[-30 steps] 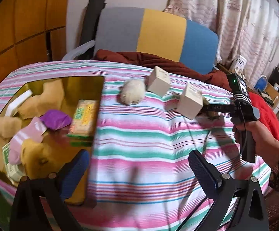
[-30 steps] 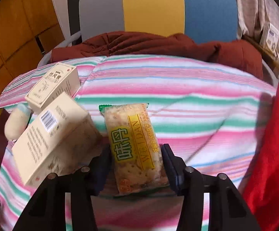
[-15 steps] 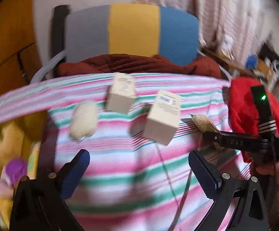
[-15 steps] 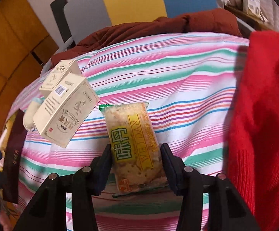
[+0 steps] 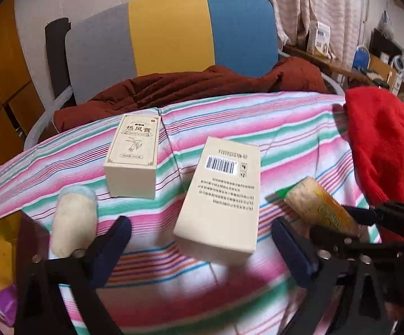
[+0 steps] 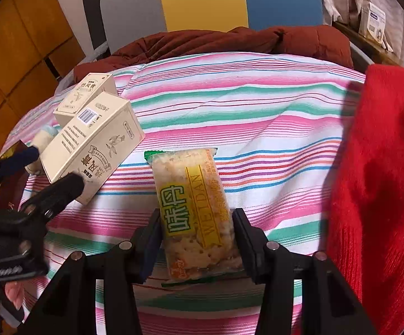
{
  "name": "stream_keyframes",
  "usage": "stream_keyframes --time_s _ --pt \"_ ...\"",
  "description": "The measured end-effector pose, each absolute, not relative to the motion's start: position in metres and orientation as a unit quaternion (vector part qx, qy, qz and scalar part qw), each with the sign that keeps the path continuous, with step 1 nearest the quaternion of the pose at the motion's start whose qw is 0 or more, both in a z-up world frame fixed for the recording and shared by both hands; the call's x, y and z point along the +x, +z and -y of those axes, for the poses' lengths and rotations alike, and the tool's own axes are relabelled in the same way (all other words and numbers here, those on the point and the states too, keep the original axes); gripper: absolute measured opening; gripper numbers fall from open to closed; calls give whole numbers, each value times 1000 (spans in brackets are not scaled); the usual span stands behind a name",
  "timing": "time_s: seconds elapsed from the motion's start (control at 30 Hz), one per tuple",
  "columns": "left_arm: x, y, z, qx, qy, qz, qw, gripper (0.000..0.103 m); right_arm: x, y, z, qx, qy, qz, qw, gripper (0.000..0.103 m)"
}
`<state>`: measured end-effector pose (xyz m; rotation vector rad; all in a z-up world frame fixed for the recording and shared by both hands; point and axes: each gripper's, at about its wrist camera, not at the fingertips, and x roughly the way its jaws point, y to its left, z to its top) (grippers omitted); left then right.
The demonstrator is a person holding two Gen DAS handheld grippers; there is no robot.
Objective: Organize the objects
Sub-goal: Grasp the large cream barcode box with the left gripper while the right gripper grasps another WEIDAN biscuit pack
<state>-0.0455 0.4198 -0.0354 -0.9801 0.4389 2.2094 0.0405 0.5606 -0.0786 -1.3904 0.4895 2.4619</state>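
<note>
Right gripper (image 6: 196, 240) pinching a cracker packet (image 6: 193, 209) above the striped tablecloth (image 6: 257, 117), left gripper (image 5: 202, 240) spread wide and holding nothing, nearer barcode box (image 5: 221, 195) just ahead of it, second beige box (image 5: 133, 153) and rolled cream sock (image 5: 72, 223) to its left.

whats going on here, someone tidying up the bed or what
A person is sorting items on a striped cloth with two handheld grippers. The right gripper is shut on a cracker packet. The left gripper is open and empty, with the barcode box lying between its fingers. A second cream box and a pale roll lie to the left.
</note>
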Motion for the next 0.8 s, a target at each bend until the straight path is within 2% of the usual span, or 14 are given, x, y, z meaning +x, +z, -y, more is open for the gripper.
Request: stream_keyframes --time_s 0.03,0.1,0.13,0.23,0.3,0.43,0.6,0.8 --pt "-47 -38 -419 -377 848 -159 337 76 40 -79 -561 -480 850 -168 136 50" --pt "-51 -45 -418 -391 846 -139 336 64 41 -79 -561 -480 850 -168 137 50" --pt "-53 -50 -416 -400 842 -130 338 59 42 -78 -562 -479 850 -169 136 50" --pt "-48 -59 -411 -387 847 -130 341 54 42 -79 -562 -478 851 -170 136 50" --pt "-41 -63 -408 -368 850 -145 347 52 41 -78 -561 -478 851 -169 137 50" --pt "-45 -63 -398 -371 861 -124 324 52 40 -79 -558 -476 853 -161 140 50" --pt "-52 -65 -373 -387 868 -71 302 52 41 -78 -561 -468 855 -174 141 50" --pt "-48 -66 -340 -393 871 -10 295 51 48 -76 -572 -446 856 -228 129 47"
